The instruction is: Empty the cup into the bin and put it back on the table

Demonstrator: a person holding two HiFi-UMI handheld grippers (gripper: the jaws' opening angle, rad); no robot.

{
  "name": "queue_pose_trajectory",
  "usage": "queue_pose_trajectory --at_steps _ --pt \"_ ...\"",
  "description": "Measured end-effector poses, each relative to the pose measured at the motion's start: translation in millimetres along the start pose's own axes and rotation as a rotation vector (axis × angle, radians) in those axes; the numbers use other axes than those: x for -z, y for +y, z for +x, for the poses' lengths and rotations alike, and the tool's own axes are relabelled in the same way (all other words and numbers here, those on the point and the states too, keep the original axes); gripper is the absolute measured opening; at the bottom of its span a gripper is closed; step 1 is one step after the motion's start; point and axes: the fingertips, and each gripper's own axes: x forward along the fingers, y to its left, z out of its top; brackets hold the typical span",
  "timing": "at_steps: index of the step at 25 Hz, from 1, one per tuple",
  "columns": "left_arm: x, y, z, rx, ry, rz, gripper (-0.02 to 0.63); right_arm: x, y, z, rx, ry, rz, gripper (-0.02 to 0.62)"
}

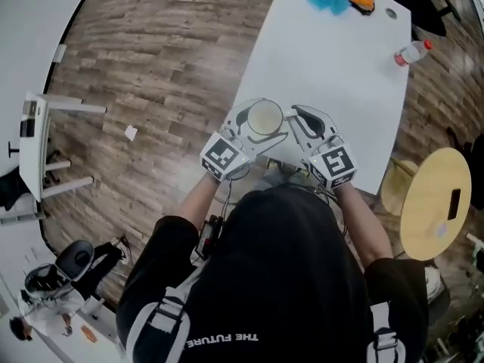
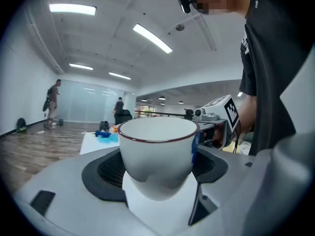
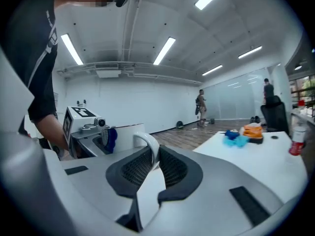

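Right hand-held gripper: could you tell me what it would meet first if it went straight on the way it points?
The right hand-held gripper is shut on the handle; straight on, the side of the cup probably comes first, though depth is unclear.

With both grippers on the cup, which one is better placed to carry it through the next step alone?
Left, probably. The left gripper has its jaws clamped on the body of the cup; the right gripper pinches only the thin handle, a grip likelier to let it swing.
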Motion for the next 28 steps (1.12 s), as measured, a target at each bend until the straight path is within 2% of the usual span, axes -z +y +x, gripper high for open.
queue_pose_trajectory --at_steps 2,5,8,11,15,19,23,28 --pt "-3 -26 59 0.144 0.026 0.035 0.408 10 -46 -45 0.136 0.022 0.005 0.052" --pt "3 -63 127 0.27 0.059 0.092 0.408 34 -97 -100 0.268 0.054 0.015 0.052" --pt "24 -87 166 0.342 0.107 0.148 0.408 68 -123 -132 0.333 0.076 0.05 0.052" --pt "58 -112 194 0.396 0.157 0.161 0.408 107 -135 -158 0.358 0.122 0.077 0.052" --pt "101 -111 216 0.415 0.218 0.152 0.408 147 -151 -156 0.369 0.183 0.062 0.052" --pt "125 -105 223 0.39 0.253 0.149 0.408 170 -159 -149 0.367 0.204 0.061 0.052" --pt "134 -107 229 0.396 0.259 0.196 0.408 183 -161 -151 0.385 0.216 0.063 0.055" --pt "134 -112 234 0.412 0.265 0.214 0.408 188 -165 -157 0.403 0.224 0.076 0.063"
